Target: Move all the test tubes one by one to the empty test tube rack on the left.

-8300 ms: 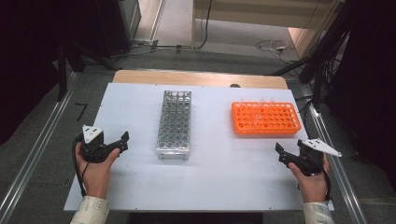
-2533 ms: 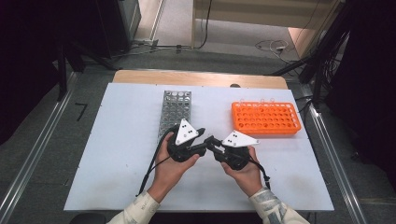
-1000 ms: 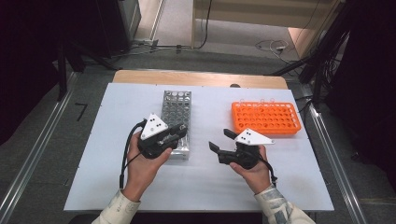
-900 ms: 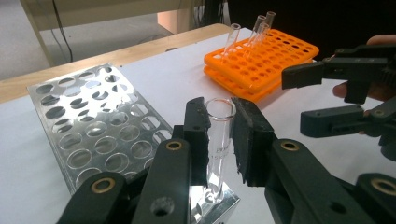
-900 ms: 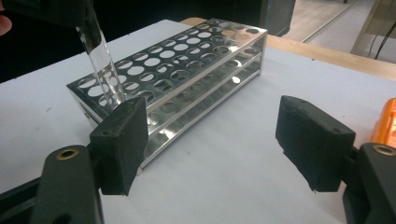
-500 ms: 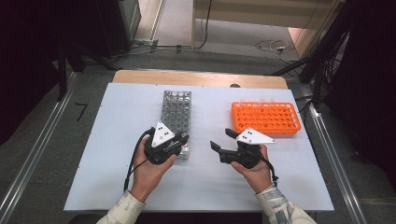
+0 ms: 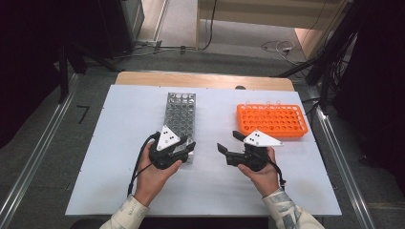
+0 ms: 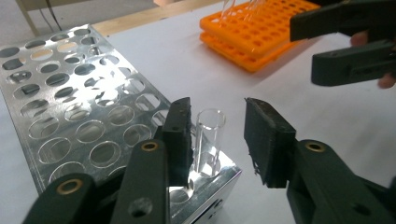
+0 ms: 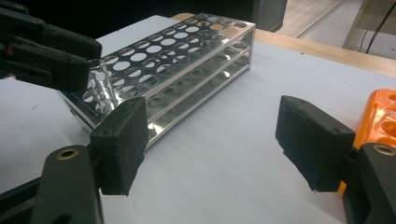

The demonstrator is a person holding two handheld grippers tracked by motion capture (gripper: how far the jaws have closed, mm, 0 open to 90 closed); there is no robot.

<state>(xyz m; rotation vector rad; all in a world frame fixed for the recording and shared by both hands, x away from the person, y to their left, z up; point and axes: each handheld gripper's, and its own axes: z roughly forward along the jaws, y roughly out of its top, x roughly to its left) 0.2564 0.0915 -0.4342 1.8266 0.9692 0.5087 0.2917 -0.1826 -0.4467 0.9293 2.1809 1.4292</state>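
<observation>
Hovering low, left gripper straddles the glass tube, jaws just parted.

Left gripper jaws have just been opening, pads now parted. Right gripper level, jaws wide apart.

White table; grey floor; dark surroundings.

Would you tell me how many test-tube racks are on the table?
2: the metal rack stands left of centre, by the left gripper; the orange rack sits at the far right, beyond the right gripper.
</observation>
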